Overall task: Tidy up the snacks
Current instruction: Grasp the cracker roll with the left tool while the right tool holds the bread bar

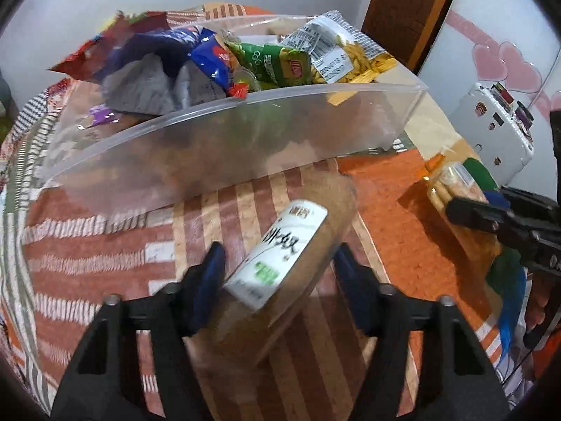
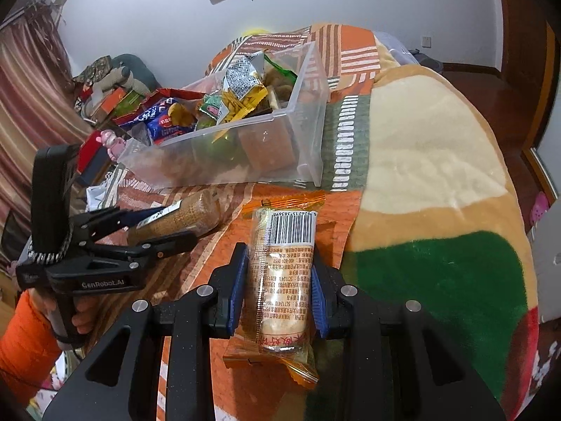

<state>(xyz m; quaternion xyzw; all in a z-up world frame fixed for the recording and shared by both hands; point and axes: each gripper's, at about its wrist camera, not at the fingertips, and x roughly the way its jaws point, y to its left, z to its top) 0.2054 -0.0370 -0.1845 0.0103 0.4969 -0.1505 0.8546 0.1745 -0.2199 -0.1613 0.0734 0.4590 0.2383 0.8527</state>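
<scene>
A clear plastic bin [image 1: 224, 140] holds several snack bags on the patterned blanket; it also shows in the right wrist view [image 2: 308, 129]. My left gripper [image 1: 280, 273] is open around a brown cracker pack with a white label [image 1: 280, 256], its pads slightly apart from the pack, which lies in front of the bin. The pack also shows in the right wrist view [image 2: 189, 217]. My right gripper [image 2: 278, 291] is shut on an orange-ended biscuit roll with a barcode [image 2: 280, 280], to the right of the left gripper [image 2: 140, 231]. The roll shows in the left wrist view [image 1: 455, 189].
The blanket [image 2: 420, 175] covers a bed. A white device [image 1: 498, 129] stands at the right. Boxes and a toy [image 2: 112, 140] lie to the left of the bin. A wooden door [image 1: 410, 7] is behind.
</scene>
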